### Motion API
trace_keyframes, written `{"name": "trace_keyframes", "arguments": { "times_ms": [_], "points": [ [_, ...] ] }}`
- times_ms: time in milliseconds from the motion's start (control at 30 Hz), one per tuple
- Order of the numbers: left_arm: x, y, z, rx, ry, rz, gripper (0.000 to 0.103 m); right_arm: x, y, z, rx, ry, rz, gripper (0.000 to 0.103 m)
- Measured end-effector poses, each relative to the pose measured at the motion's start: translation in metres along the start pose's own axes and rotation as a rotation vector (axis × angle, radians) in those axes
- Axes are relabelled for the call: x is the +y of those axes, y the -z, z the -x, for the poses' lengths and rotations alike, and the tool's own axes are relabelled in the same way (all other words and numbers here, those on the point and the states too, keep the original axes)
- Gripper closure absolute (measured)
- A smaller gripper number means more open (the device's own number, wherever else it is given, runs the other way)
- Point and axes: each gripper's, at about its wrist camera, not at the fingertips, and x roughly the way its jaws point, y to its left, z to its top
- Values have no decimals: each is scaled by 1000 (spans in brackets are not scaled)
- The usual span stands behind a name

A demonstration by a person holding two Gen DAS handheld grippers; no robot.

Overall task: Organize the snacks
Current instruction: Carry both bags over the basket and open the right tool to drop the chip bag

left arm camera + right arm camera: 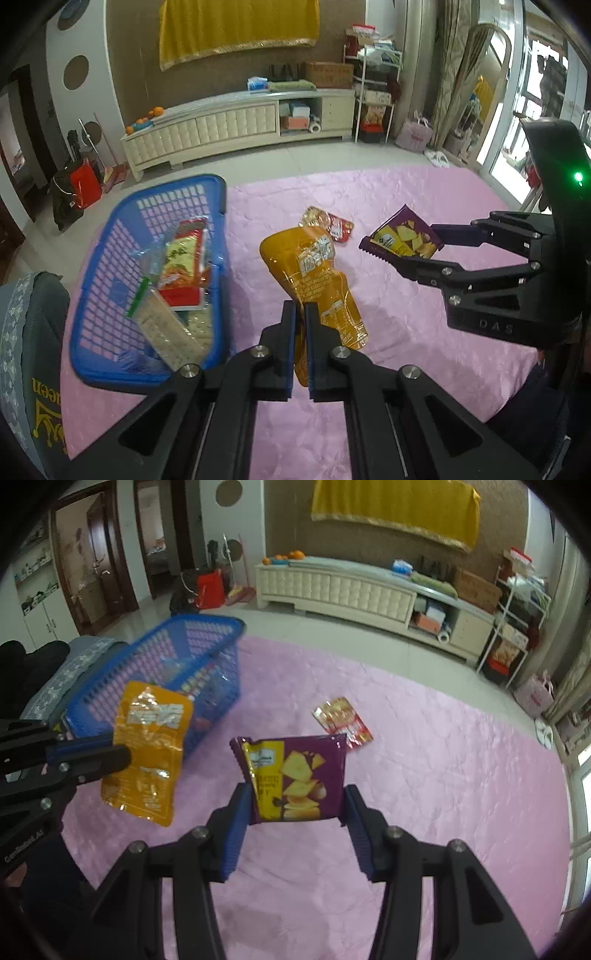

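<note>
We are pinching the limp orange foil pouch (314,280) edgewise in the left gripper (300,350), the right gripper (295,827) clamping the crinkly purple chip packet (295,779), both above the pink quilt (424,775) beside the blue plastic basket (122,229)

black gripper (300,314), blue pads, silver screws

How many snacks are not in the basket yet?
3: yellow pouch in the left gripper, purple bag in the right gripper, red packet on the pink cover.
</note>
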Motion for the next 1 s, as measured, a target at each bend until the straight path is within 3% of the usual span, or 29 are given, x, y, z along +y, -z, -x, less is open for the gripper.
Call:
{"name": "trace_keyframes", "arguments": {
  "times_ms": [433, 1000],
  "points": [
    [75, -1, 54, -89, -72, 70, 99, 70, -46, 13, -82, -50, 100, 48],
    [167, 32, 62, -67, -149, 183, 99, 169, -76, -53, 19, -104, 248, 48]
  ]
}}
